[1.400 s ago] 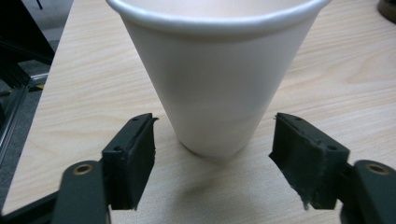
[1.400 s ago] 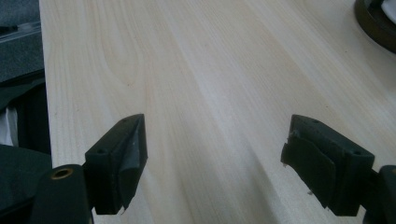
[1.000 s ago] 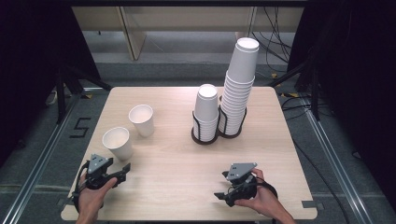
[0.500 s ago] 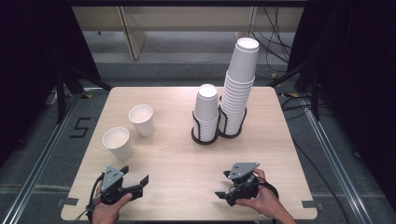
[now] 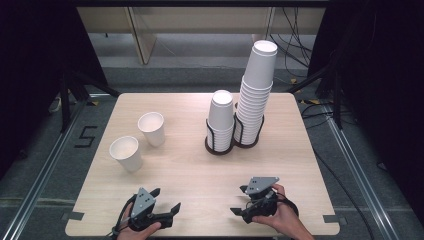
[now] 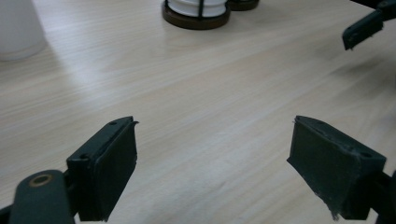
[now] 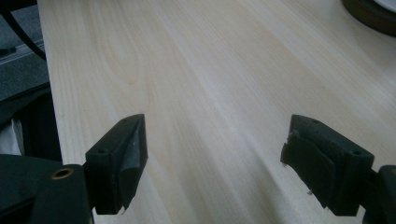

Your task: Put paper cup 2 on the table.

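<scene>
Two tools, left [image 5: 167, 209] and right [image 5: 241, 200], gape wide and empty; next, reach toward the loose cups [image 5: 125, 152] at eleven o'clock.

In my left hand-held gripper view, the near paper cup [image 6: 16, 28] was cut off by the top-left edge, only its lower wall showing. The wire cup holder [image 6: 196, 11] was cropped to its brown base. In my right hand-held gripper view, a brown base [image 7: 371, 14] was clipped at the corner and blurred.
</scene>
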{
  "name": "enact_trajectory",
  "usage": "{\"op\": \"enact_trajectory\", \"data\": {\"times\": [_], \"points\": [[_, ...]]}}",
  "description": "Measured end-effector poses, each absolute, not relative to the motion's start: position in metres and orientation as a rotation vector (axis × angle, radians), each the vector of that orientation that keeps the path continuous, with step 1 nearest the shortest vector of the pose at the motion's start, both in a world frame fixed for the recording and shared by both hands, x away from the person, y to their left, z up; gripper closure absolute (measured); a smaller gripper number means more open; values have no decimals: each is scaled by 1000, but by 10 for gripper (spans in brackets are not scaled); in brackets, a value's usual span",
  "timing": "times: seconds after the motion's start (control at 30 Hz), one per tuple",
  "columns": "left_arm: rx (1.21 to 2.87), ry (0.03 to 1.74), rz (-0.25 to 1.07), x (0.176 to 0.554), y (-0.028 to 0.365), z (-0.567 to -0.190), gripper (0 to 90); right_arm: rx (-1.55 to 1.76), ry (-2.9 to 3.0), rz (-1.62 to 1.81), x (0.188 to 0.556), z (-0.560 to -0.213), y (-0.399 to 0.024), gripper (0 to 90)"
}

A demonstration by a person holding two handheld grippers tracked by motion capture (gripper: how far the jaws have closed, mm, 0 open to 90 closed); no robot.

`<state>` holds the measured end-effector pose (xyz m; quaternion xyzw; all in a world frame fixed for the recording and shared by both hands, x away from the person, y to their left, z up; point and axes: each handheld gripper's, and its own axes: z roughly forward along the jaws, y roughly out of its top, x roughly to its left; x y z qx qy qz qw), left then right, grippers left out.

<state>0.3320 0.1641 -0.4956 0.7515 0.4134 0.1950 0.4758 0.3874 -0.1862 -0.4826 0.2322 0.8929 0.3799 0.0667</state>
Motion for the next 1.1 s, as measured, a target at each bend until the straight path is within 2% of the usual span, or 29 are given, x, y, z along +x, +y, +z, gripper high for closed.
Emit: {"op": "enact_trajectory", "data": {"times": [0.33, 0.9, 1.1], "points": [[2006, 845, 470, 323, 140, -498, 146, 725, 2675, 1164, 378, -485, -192, 211], [2010, 888, 466, 328, 145, -501, 146, 753, 2697, 1137, 370, -492, -193, 195], [1981, 962, 444, 331, 148, -503, 146, 752, 2702, 1134, 371, -492, -194, 189]]}}
